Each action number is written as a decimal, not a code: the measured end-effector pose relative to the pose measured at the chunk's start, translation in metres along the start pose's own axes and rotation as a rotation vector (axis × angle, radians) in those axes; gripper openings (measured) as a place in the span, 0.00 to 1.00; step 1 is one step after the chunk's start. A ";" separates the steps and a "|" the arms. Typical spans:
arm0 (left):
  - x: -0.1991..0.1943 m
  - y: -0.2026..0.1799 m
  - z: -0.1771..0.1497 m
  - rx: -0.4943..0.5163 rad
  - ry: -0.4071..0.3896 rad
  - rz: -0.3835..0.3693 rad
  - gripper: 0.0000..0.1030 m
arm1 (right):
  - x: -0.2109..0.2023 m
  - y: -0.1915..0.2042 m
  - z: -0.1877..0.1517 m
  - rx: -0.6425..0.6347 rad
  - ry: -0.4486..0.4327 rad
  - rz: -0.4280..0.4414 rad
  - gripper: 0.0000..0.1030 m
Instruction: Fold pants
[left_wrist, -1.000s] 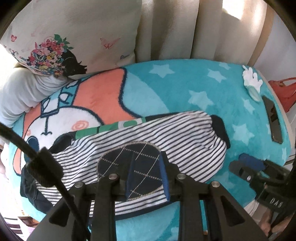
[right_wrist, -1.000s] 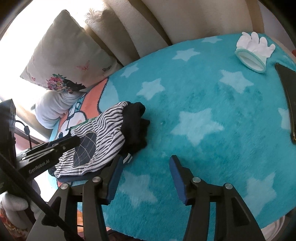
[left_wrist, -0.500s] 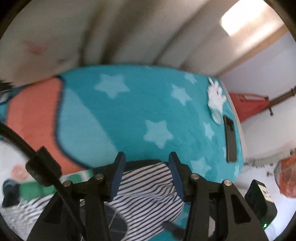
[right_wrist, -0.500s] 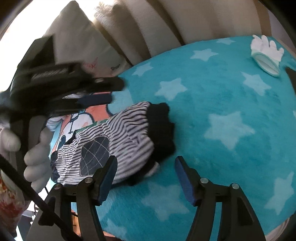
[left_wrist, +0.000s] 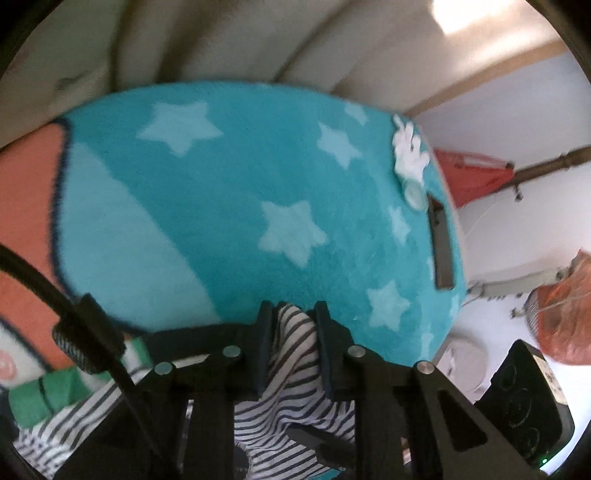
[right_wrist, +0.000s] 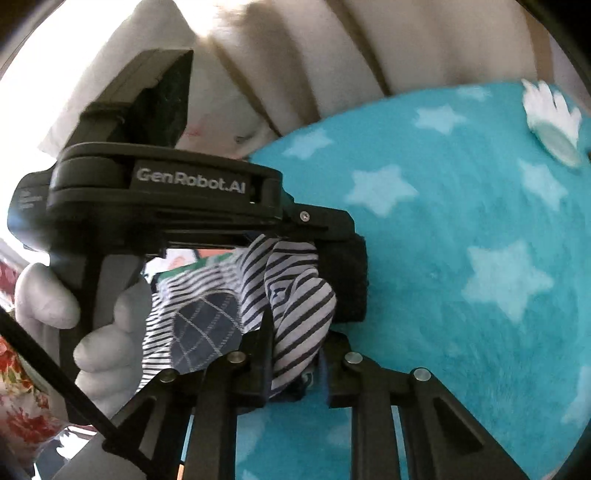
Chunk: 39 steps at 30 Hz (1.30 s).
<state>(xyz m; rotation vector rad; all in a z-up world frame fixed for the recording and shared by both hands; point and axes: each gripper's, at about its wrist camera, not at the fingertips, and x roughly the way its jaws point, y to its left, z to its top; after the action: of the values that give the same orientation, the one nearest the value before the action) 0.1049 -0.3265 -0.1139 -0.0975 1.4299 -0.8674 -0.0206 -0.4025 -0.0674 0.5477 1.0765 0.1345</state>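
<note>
Both the left gripper (left_wrist: 291, 317) and right gripper (right_wrist: 295, 354) have just closed, each pinching the striped pants (right_wrist: 295, 295) on the blanket (right_wrist: 461, 221).

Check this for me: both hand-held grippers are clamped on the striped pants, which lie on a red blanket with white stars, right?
Not quite: the blanket is teal, not red, as the right wrist view shows. Both the left hand-held gripper and right hand-held gripper are clamped on the striped pants.

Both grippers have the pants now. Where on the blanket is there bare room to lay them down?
Bare star-patterned blanket lies between the striped pants and the white glove at the far edge. Crowded: near the left gripper and right gripper, and beside the dark flat object.
</note>
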 end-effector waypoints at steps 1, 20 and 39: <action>-0.012 0.004 -0.003 -0.012 -0.026 -0.012 0.20 | -0.002 0.006 0.002 -0.017 -0.004 -0.001 0.19; -0.127 0.151 -0.108 -0.393 -0.312 -0.149 0.36 | 0.054 0.157 -0.039 -0.418 0.137 0.010 0.41; -0.094 0.103 -0.112 -0.042 -0.207 0.429 0.35 | 0.035 0.094 -0.042 -0.147 0.152 -0.140 0.30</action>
<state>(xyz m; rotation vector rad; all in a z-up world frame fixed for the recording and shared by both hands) 0.0626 -0.1523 -0.1146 0.0840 1.2130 -0.4593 -0.0254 -0.2944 -0.0642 0.3324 1.2388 0.1327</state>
